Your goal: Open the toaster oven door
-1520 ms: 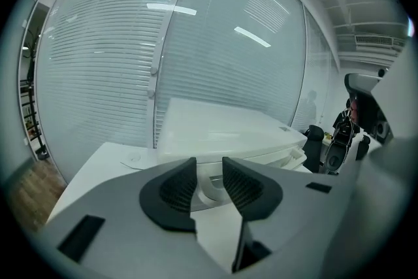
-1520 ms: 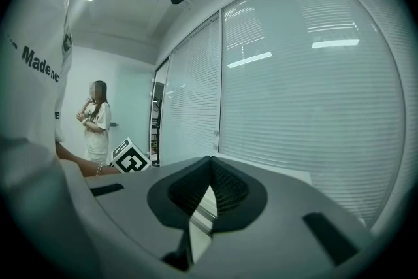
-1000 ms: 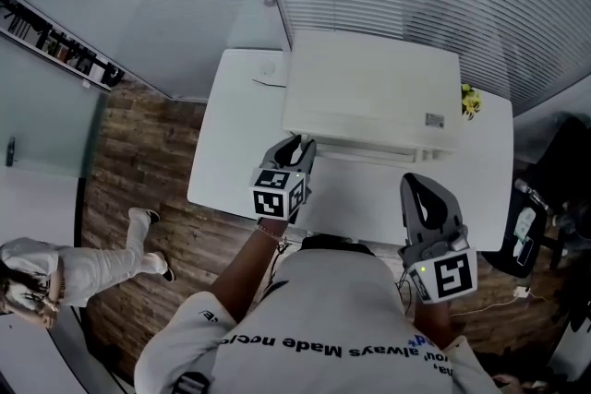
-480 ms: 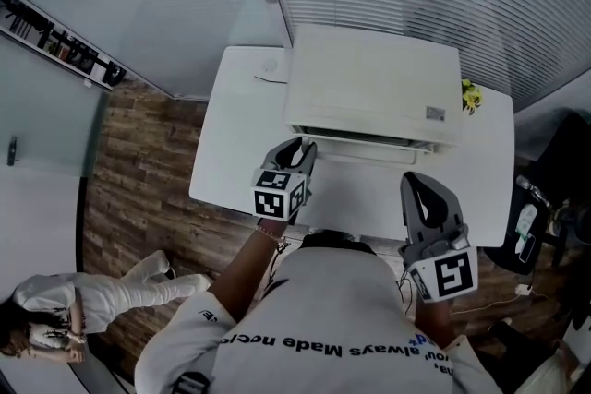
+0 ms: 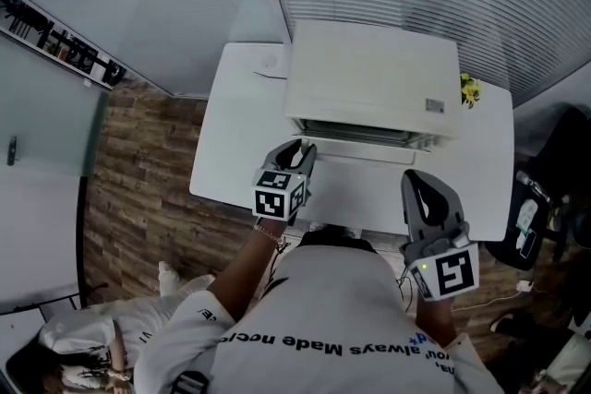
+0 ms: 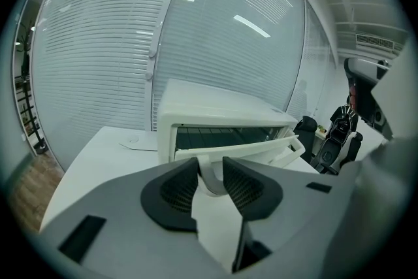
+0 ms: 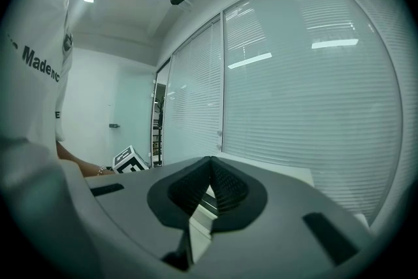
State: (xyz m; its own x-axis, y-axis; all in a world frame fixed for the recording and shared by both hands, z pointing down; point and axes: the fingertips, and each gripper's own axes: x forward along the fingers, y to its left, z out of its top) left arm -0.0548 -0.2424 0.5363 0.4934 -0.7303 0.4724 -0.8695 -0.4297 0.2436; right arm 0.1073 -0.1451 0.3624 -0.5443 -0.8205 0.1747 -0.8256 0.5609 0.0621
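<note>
head view: a white toaster oven (image 5: 374, 78) sits at the far side of the table (image 5: 226, 134), its door (image 5: 369, 149) tilted slightly ajar at the top. my left gripper (image 5: 294, 149) is at the door's left end. in the left gripper view its jaws are clamped on the white handle (image 6: 209, 178). my right gripper (image 5: 423, 185) hangs over the table's near edge, apart from the oven, jaws pressed together on nothing.

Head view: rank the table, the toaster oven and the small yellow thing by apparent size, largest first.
1. Table, the largest.
2. Toaster oven, covering much of the tabletop.
3. Small yellow thing beside it, by far the smallest.
</note>
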